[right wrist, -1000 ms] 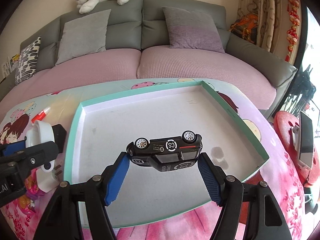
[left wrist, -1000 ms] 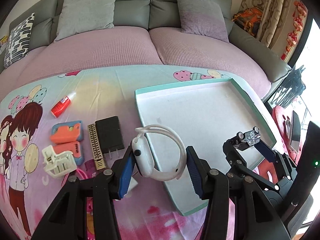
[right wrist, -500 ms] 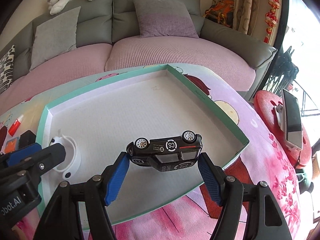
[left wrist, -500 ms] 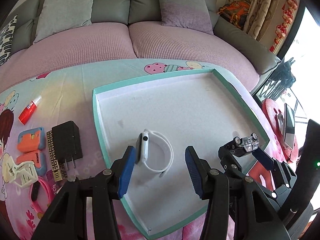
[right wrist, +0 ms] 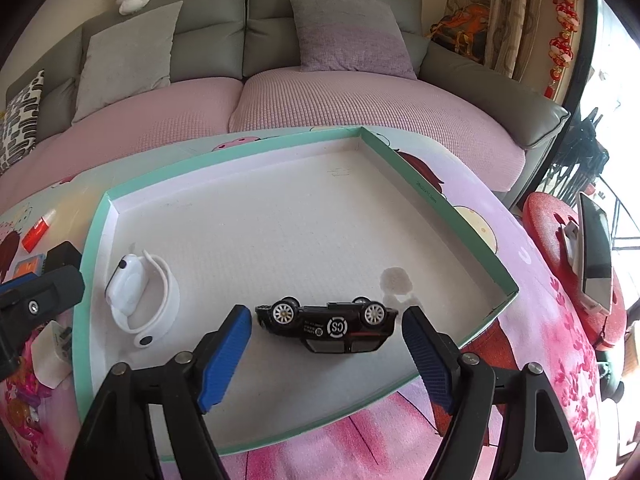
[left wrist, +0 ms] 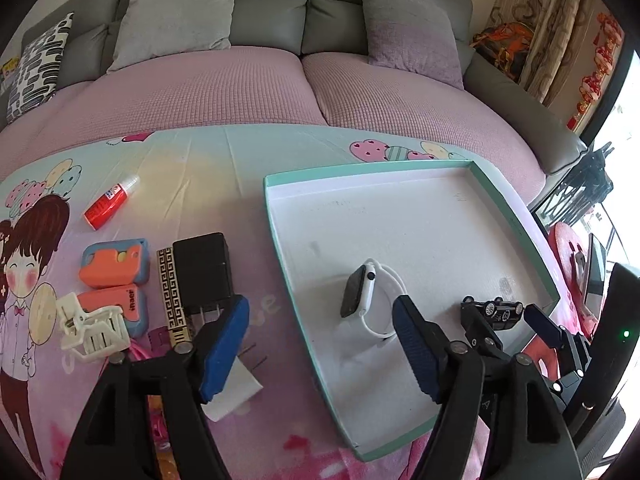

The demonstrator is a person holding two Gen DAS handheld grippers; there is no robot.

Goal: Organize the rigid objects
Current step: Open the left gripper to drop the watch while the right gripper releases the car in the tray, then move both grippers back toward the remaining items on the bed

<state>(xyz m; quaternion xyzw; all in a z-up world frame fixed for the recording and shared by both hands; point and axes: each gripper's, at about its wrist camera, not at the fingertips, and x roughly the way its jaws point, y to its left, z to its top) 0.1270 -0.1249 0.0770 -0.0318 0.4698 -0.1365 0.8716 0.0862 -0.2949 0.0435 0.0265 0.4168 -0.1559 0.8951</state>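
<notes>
Both my claws opening now. Left gripper wide, nothing pinched: white watch lies on its side in tray, near left rim. Right gripper spreading; black toy car upside down between pads, no pad touching (looks released). Doing it well, I judge: finish opening, lift both straight out without nudging either, then fetch from pile beside tray, charger first.

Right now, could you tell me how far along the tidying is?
Two things lie in the tray: the watch and the toy car, which is on its side. Both grippers are opening, the left gripper clear of the watch and the right gripper with its fingers off the car. Still out on the cloth: glue bottle, charger, orange cases and clip.
</notes>
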